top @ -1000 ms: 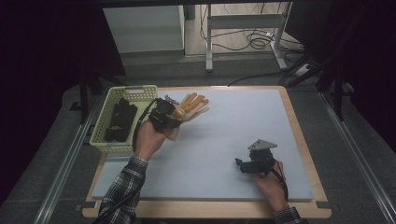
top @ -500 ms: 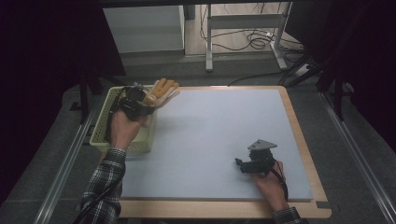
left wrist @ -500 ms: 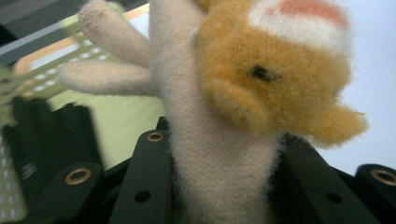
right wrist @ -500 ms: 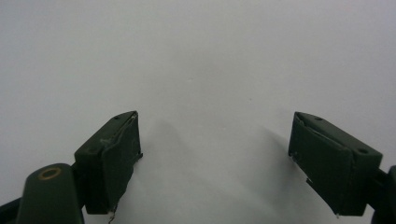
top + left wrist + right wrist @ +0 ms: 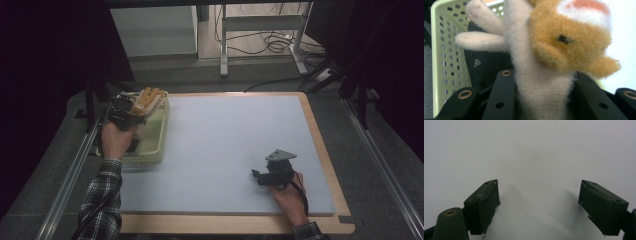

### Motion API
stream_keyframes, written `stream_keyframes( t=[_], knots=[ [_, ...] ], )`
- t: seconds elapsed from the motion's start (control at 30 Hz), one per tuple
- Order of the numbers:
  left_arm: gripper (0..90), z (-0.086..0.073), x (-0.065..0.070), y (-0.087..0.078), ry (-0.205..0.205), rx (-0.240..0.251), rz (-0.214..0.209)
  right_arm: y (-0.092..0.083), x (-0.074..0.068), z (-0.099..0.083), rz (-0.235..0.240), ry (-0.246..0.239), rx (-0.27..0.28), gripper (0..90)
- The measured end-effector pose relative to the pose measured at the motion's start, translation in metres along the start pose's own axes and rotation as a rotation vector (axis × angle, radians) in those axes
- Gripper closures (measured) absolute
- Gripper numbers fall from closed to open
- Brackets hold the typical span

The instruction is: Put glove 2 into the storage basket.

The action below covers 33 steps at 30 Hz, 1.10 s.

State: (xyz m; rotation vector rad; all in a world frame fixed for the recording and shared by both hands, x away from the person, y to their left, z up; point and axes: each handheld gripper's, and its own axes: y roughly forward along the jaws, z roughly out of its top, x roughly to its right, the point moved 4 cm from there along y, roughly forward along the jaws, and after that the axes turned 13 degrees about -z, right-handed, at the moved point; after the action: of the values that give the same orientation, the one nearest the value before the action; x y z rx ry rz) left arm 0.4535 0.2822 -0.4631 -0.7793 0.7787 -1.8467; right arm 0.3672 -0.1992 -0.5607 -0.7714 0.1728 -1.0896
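Over the green basket [image 5: 159, 131], I hold my left gripper [image 5: 131, 111] clamped on the plush toy [image 5: 149, 99], its long body pointing away past the far rim. My right gripper [image 5: 260, 177], jaws apart and empty, rests well right of the basket.

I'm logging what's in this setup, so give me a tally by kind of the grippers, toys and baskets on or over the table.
Grippers: 2 (left gripper, shut on the plush toy; right gripper, jaws open on the mat)
Plush toys: 1 (orange and cream plush toy, held over the basket)
Baskets: 1 (pale green basket, a black object inside)
Total: 4
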Motion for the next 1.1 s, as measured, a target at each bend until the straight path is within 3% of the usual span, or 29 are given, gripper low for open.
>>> stream_keyframes(
  t=[0.37,0.6,0.9,1.0,1.1],
  knots=[
    [68.7,-0.010,-0.017,0.039,-0.027,-0.076,0.033,0.000,0.000,0.000,-0.001,-0.001,0.001,16.5],
    [68.0,-0.007,-0.012,0.060,-0.019,-0.148,0.043,0.000,0.000,0.000,-0.001,-0.001,0.001,16.5],
    [66.4,-0.005,-0.001,0.083,-0.022,-0.203,0.010,0.000,0.000,0.000,-0.002,-0.002,0.002,16.4],
    [62.0,-0.006,0.000,0.089,-0.028,-0.215,-0.011,0.000,0.000,0.000,-0.001,-0.001,0.001,16.4],
    [44.3,-0.005,0.000,0.092,-0.052,-0.218,-0.021,0.000,0.000,0.000,-0.001,-0.001,0.001,16.4]
  ],
)
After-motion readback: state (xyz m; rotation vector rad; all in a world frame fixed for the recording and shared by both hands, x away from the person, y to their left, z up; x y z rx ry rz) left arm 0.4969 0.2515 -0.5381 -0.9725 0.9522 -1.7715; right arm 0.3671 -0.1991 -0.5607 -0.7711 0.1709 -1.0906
